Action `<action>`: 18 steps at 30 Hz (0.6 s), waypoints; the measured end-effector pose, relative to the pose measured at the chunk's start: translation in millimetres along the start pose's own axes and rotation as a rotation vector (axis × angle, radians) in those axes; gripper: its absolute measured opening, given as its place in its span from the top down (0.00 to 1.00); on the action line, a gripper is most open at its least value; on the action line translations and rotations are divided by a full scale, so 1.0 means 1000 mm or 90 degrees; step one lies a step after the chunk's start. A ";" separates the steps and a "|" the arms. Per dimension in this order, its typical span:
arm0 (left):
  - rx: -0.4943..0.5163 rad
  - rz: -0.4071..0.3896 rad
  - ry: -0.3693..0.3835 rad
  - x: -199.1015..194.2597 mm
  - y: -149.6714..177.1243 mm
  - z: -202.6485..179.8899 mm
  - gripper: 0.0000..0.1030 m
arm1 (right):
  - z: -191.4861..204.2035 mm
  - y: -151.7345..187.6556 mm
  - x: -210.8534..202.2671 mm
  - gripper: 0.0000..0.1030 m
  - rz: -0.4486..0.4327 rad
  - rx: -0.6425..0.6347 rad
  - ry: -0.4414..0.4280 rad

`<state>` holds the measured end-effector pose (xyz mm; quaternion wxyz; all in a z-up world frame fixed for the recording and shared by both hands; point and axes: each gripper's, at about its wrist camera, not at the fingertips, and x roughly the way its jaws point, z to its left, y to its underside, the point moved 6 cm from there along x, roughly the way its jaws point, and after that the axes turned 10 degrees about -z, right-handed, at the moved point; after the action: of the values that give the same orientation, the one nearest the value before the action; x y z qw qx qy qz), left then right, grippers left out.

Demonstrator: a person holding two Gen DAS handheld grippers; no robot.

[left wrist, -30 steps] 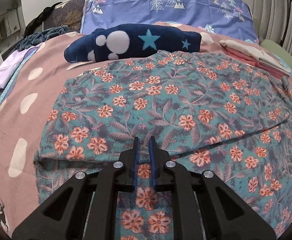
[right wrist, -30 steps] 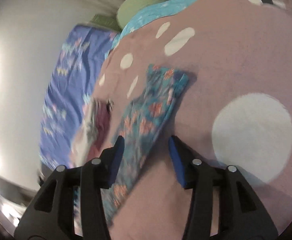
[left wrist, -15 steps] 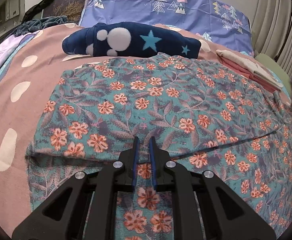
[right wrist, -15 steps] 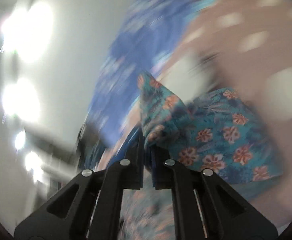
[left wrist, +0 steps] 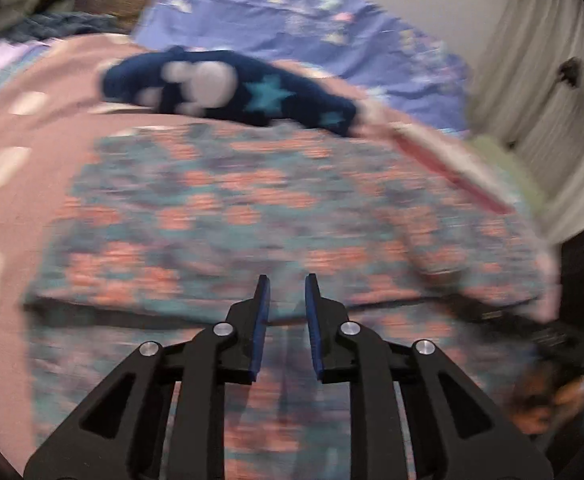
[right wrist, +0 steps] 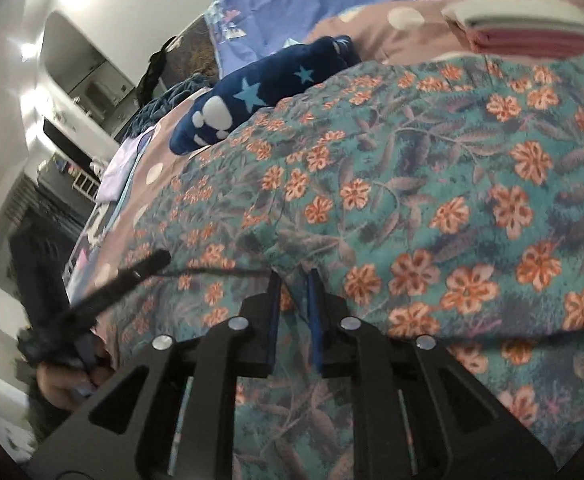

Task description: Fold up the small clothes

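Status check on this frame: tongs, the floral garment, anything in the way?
Left tongs open, above the floral garment. Right tongs shut on a garment fold. Navy star garment lies beyond, clear of the fold.

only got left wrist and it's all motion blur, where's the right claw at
Observer: The right claw sits low over the floral garment, its jaws nearly closed on a raised fold of that cloth.
Operator: does its camera catch my left claw
Observer: Yes, the left claw shows blurred at the picture's left side, above the garment, with the hand gripping it below.
Operator: what's that pink streak beyond the garment
Observer: A folded pile, cream layers on pink ones, lying just past the garment's far edge.
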<state>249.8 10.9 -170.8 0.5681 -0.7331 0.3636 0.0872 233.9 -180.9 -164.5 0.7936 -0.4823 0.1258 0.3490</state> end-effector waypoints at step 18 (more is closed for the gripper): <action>-0.052 0.159 0.142 0.094 -0.012 -0.100 0.98 | 0.005 0.008 -0.014 0.73 -0.039 -0.013 -0.029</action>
<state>296.7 -118.4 -178.6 0.4786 -0.7101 0.5086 0.0901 218.1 -180.6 -159.7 0.8017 -0.4858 0.0894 0.3367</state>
